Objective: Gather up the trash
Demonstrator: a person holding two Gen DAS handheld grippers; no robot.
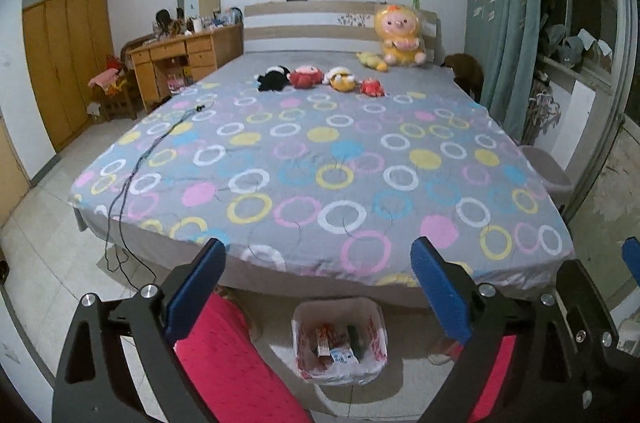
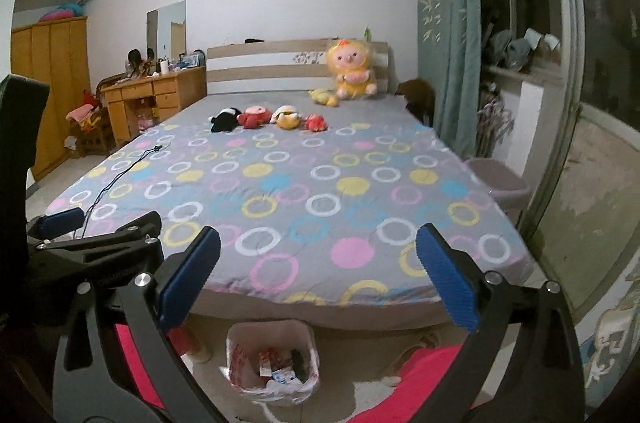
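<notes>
A small bin lined with a white plastic bag (image 1: 299, 335) (image 2: 237, 347) stands on the floor at the foot of the bed. Several wrappers (image 1: 325, 342) (image 2: 267, 363) lie inside it. My left gripper (image 1: 318, 255) hangs open above and in front of the bin, with nothing between its blue pads (image 1: 196, 287). My right gripper (image 2: 319, 241) is open too and holds nothing. One blue pad of the left gripper (image 2: 62, 219) shows at the left of the right wrist view. The bed sheet (image 1: 320, 159) carries no trash that I can make out.
A person's legs in red trousers (image 1: 224, 355) (image 2: 420, 371) stand on either side of the bin. Plush toys (image 1: 308, 77) lie near the headboard and a black cable (image 1: 132, 175) trails off the bed's left side. A wooden desk (image 1: 176, 59), a wardrobe (image 1: 68, 55) and a grey stool (image 2: 496, 183) stand around the bed.
</notes>
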